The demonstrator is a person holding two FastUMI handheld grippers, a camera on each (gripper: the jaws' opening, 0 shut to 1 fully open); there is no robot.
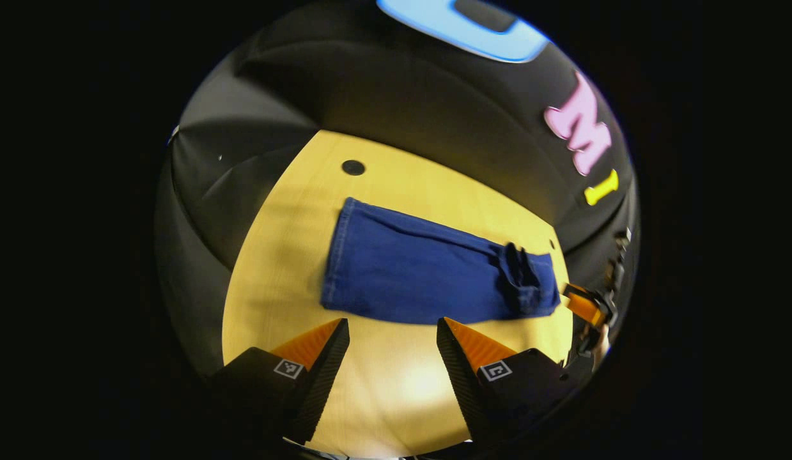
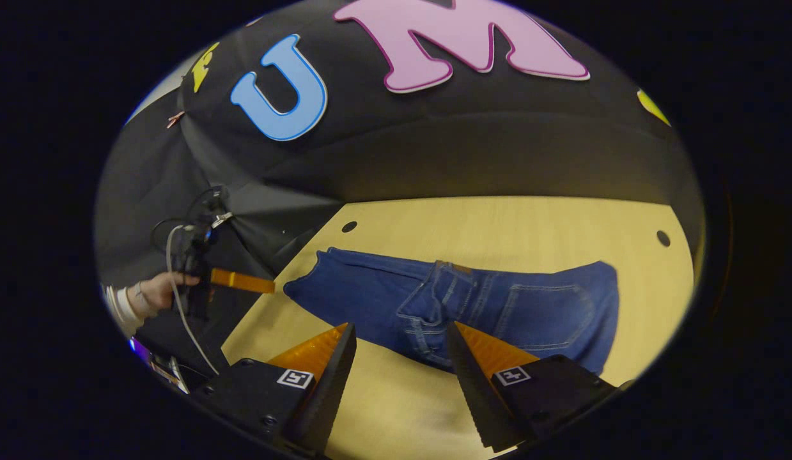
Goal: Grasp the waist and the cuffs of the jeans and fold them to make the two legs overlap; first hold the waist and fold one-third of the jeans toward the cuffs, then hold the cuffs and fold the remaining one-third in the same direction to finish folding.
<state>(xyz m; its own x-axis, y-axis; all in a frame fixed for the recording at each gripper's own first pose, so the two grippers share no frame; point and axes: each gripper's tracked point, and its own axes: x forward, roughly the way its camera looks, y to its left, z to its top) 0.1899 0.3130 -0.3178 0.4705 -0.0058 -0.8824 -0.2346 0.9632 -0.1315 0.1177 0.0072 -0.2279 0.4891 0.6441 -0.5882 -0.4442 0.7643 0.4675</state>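
- A pair of dark blue denim jeans [image 1: 427,271] lies flat on the light yellow wooden table [image 1: 396,383]. No box, tray or bowl holds them; they rest right on the table top.
- The jeans look folded already, so they make a short, wide shape in the middle of the table.
- In the right gripper view, the jeans [image 2: 485,306] show the waist part with a back pocket and seams on top. One end points toward the table's left edge.
- In the left gripper view, a bunched-up bit of cloth sits on the jeans near their right end. The hem with pale stitching is at their left end.
- A small dark round hole [image 1: 353,167] is in the table near its far edge, past the jeans.
- The left gripper [image 1: 392,335] with black and orange fingers hangs over the near side of the table, close to the jeans. Its two fingers are spread wide apart and hold nothing.
- The right gripper [image 2: 401,342] also hangs just in front of the jeans. Its fingers are spread apart too, and nothing is between them.
- In the right gripper view, a hand [image 2: 158,292] with a white sleeve holds the left gripper off the table's left edge, beside the jeans.
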